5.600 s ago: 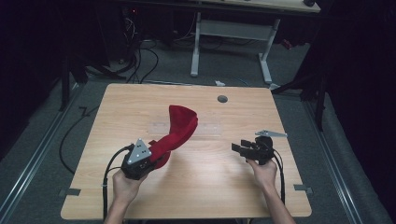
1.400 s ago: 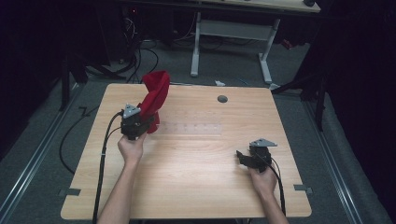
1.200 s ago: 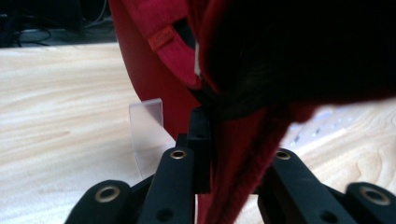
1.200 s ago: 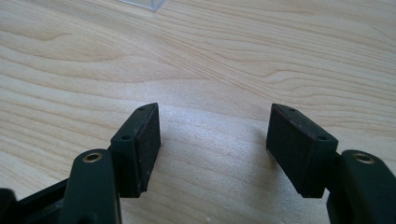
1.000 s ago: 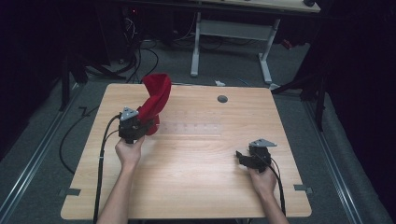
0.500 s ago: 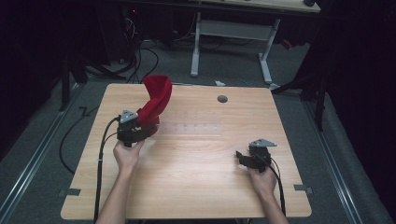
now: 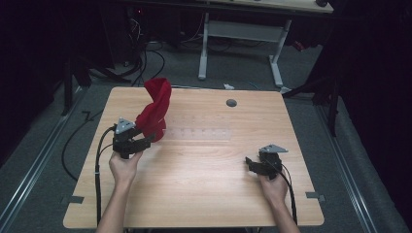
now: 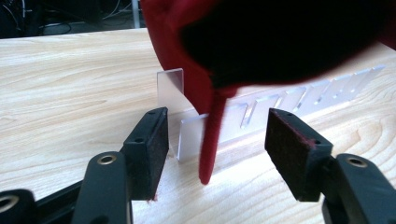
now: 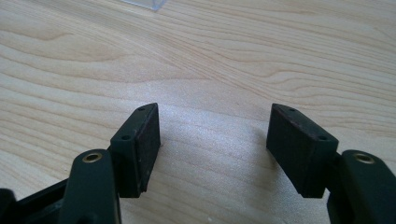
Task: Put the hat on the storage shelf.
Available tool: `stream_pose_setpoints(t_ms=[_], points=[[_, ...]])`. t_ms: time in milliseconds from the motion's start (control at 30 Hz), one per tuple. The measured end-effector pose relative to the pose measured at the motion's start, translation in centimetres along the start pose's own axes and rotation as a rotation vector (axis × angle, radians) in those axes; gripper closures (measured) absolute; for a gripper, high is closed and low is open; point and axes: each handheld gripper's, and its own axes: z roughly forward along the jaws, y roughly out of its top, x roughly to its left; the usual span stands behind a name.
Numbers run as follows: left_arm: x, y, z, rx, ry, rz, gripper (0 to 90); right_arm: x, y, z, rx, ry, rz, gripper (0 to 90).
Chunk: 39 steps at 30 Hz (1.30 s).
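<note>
Left gripper view: L gripper (image 8: 212, 140), jaws apart, faces red cloth (image 8: 280, 42) draped on clear slotted rack (image 8: 243, 116), w/ hanging corner between jaws. R gripper (image 7: 253, 164) open, idle on table (image 7: 204, 194).

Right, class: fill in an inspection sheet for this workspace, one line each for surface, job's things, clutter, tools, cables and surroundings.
Surface: pale wooden table, with a round dark grommet near the far edge.
Job's things: red cloth draped upright over a clear slotted rack.
Clutter: nothing seen.
Tools: left tool open, the cloth's hanging tip between its jaws; right tool open over bare wood.
Cables: black cable trails from the left tool.
Surroundings: dark room, white desk frame behind.
</note>
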Motion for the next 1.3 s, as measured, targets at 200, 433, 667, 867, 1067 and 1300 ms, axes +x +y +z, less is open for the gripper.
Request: stream_pose_setpoints(t_ms=[200,433,667,867,1067,1300], points=[[-0.2,0.0,-0.8,-0.002,-0.007,-0.008,39.1,0.0,0.0,0.0,0.000,0.000,0.000,35.1],[-0.4,-0.4,-1.8,0.011,-0.008,-0.007,39.1,0.0,0.0,0.0,0.000,0.000,0.000,35.1],[-0.2,-0.7,-3.2,0.003,-0.010,-0.019,41.6,0.0,0.0,0.0,0.000,0.000,0.000,35.2],[-0.2,-1.4,-4.2,0.019,-0.020,-0.039,41.1,0.0,0.0,0.0,0.000,0.000,0.000,35.1],[-0.2,-2.4,-4.6,0.045,-0.016,-0.045,40.2,0.0,0.0,0.0,0.001,0.000,0.002,35.1],[-0.8,-3.6,-4.7,0.058,-0.032,-0.039,39.9,0.0,0.0,0.0,0.000,0.000,0.001,35.1]])
